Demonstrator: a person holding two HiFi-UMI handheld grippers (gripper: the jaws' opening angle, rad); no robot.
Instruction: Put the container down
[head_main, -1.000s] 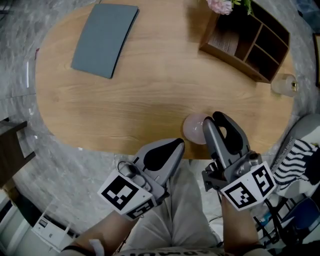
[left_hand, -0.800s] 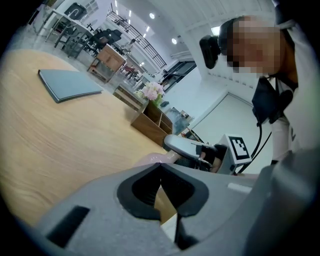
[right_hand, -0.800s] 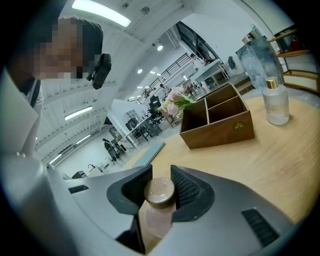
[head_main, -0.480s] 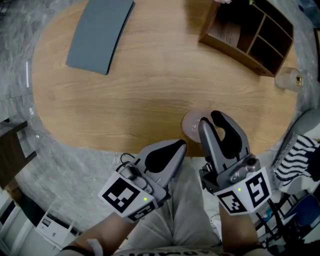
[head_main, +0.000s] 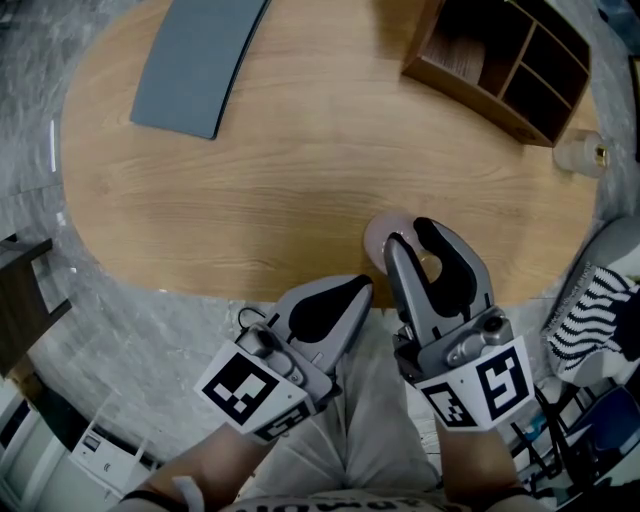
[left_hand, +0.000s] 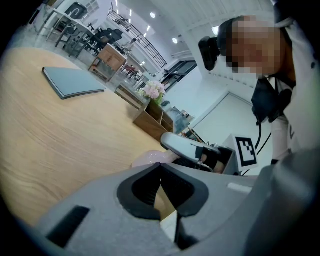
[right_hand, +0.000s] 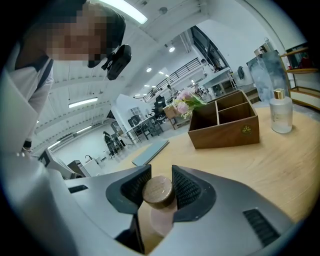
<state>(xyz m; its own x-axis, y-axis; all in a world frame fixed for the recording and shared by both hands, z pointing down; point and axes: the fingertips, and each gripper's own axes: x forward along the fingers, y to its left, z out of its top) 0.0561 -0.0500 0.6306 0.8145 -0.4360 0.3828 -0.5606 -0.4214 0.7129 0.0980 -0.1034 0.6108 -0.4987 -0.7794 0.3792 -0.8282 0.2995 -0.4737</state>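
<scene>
The container is a small pale pink bottle (head_main: 378, 240) with a round wooden cap (right_hand: 158, 190). It is at the near edge of the oval wooden table (head_main: 300, 190). My right gripper (head_main: 412, 236) is shut on it, and in the right gripper view both ribbed pads press on the cap. Whether its base touches the tabletop I cannot tell. My left gripper (head_main: 345, 296) hangs just off the table edge to the left, jaws together and empty. The left gripper view shows the pink bottle (left_hand: 149, 159) and the right gripper (left_hand: 192, 148) beyond its own closed jaws.
A grey-blue folder (head_main: 195, 60) lies at the table's far left. A wooden compartment box (head_main: 500, 60) stands at the far right, with a clear glass bottle (head_main: 580, 155) beside it. Striped cloth (head_main: 590, 320) lies off the table at the right. The person's lap is below the grippers.
The right gripper has rolled a little about its own line while keeping hold of the cap. The left gripper has stayed where it was.
</scene>
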